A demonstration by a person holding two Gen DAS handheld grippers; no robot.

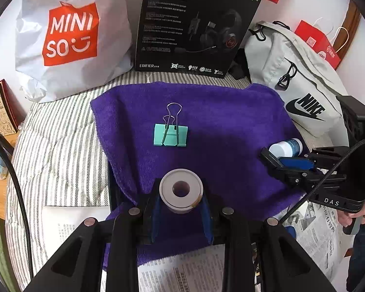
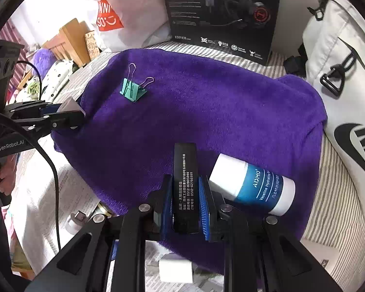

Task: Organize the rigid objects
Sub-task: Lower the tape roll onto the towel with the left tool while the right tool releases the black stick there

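Observation:
A purple towel [image 1: 219,121] [image 2: 206,102] lies on the striped bed. A teal binder clip [image 1: 170,135] [image 2: 133,90] rests on it. My left gripper [image 1: 181,203] is shut on a white tape roll [image 1: 181,189], low over the towel's near edge; in the right wrist view the left gripper [image 2: 71,113] is at the towel's left edge. My right gripper [image 2: 186,194] is shut on a flat black box [image 2: 185,172] with white print; in the left wrist view the right gripper [image 1: 276,160] is at the right. A white and blue Vaseline tube [image 2: 253,186] [image 1: 287,147] lies on the towel just right of it.
A Miniso bag [image 1: 70,39], a black headset box [image 1: 194,24] and a white Nike bag [image 1: 299,90] [image 2: 348,77] stand along the towel's far side and right. Newspaper [image 1: 182,272] covers the near bed, with a small white block [image 2: 175,270] on it.

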